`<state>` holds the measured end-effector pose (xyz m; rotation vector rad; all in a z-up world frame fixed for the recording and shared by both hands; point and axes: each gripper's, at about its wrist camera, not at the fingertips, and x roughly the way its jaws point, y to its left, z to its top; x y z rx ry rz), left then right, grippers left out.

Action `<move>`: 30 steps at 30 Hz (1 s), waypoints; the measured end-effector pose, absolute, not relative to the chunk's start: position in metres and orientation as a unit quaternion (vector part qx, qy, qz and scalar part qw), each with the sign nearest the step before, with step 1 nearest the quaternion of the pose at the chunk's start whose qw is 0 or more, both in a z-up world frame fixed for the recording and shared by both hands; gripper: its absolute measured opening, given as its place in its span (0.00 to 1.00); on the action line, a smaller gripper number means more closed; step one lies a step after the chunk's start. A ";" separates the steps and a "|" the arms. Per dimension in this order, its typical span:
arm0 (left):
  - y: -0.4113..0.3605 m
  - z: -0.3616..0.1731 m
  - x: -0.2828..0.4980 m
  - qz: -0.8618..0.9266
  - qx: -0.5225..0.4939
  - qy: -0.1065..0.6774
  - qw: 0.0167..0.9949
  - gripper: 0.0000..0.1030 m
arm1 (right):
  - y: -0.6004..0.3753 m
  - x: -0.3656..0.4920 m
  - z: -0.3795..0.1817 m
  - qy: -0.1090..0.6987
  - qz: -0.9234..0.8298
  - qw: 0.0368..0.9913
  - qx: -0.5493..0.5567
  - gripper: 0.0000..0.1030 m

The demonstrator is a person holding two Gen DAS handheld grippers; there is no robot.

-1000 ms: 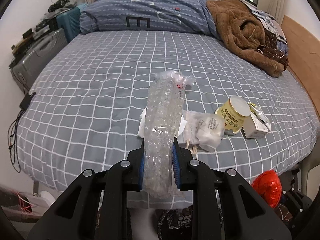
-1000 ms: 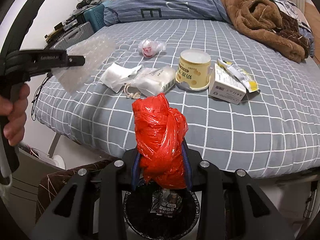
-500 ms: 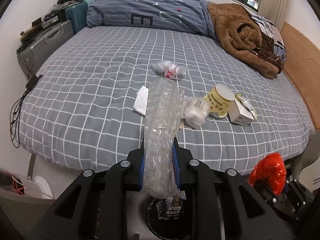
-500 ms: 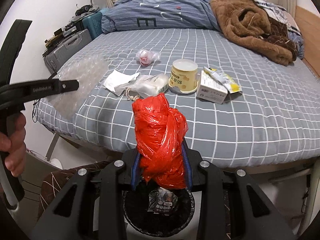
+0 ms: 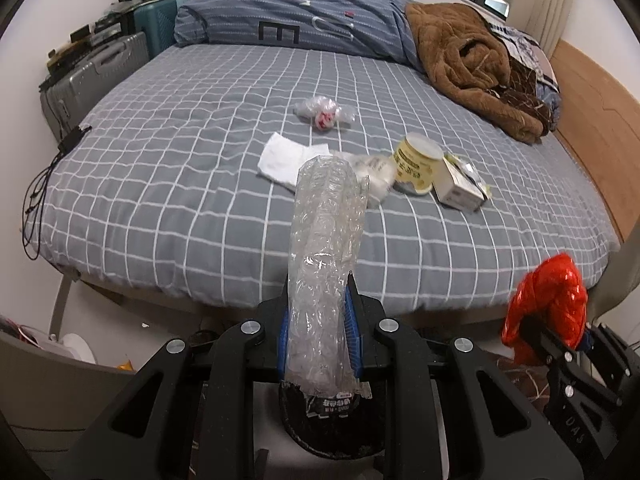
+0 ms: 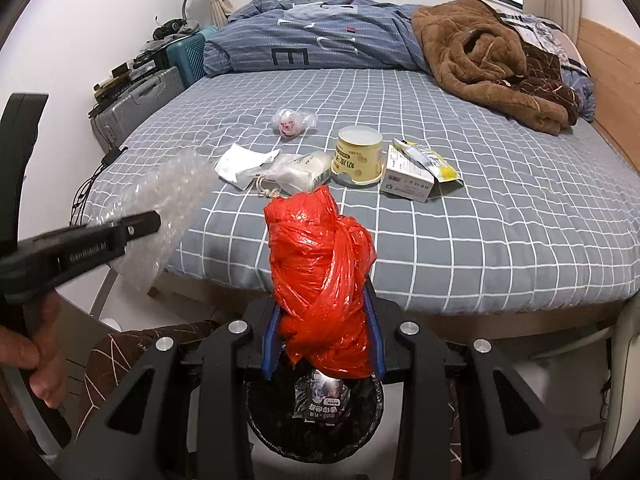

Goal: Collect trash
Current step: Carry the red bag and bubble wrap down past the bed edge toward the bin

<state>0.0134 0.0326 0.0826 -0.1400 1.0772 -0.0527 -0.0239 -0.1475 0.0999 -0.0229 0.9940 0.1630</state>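
Trash gripped over bin, more on bed

Bed (image 6: 480,240) w/ grey checked sheet; folded duvet (image 6: 304,44) at far end shows letter "E". Black bin (image 6: 316,420) on floor below both grippers, printed wrapper inside, text unreadable. Right gripper (image 6: 323,332): jaws clamped on red plastic bag (image 6: 320,280). Left gripper (image 5: 318,332): jaws narrow, pinching bubble wrap (image 5: 324,240); its arm reads "GenRobot.AI". On sheet: white box (image 6: 406,178), yellow tub (image 6: 358,156), tissue (image 6: 240,162).

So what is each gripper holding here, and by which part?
Left gripper: rolled bubble wrap, clamped near its lower end. Right gripper: knotted red plastic bag, clamped around its lower half.
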 end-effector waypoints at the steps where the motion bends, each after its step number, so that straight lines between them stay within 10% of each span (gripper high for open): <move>1: 0.031 0.082 0.008 -0.027 -0.065 0.513 0.856 0.21 | -0.148 -0.026 0.100 0.476 0.077 0.876 -0.011 0.32; 30: -0.005 0.012 -0.062 -0.046 -0.041 0.547 0.835 0.21 | -0.162 -0.076 0.048 0.513 0.046 0.857 0.007 0.32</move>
